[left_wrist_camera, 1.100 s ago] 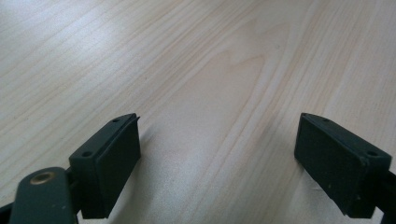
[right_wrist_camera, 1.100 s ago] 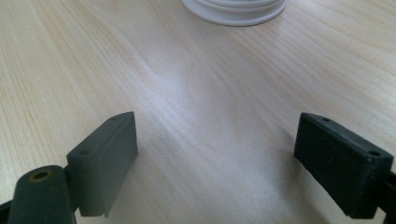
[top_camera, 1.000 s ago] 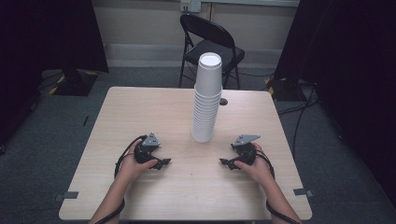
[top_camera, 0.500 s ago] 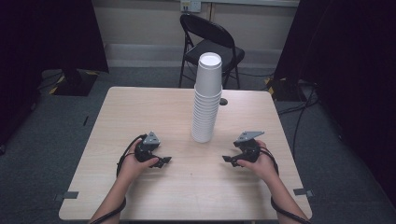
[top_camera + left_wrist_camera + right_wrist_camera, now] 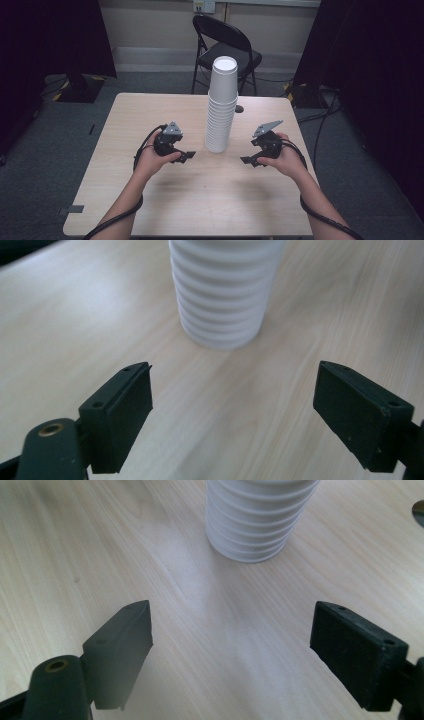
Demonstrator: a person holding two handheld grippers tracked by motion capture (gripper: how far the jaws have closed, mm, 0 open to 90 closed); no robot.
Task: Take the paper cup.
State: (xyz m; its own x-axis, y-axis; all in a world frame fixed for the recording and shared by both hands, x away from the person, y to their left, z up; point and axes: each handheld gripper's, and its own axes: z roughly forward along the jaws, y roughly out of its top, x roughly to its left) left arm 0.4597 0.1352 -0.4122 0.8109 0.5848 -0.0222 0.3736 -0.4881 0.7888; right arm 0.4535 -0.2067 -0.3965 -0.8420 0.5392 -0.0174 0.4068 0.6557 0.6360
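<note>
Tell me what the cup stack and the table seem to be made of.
Stack of white cups: matte white, probably paper or thin foam; the ribbed bands are nested rims. Table: pale wood-grain top, likely laminate, with a smooth, faint sheen in the gripper views.

**A bare recording studio or lab**

We're looking at a staged test room: black curtains (image 5: 75, 40) hang on both sides, a lone wooden table (image 5: 150, 205) sits on grey carpet (image 5: 50, 150), a folding chair (image 5: 225, 45) waits behind, cables (image 5: 325, 125) trail across the floor, tape marks (image 5: 75, 209) dot the carpet.
</note>
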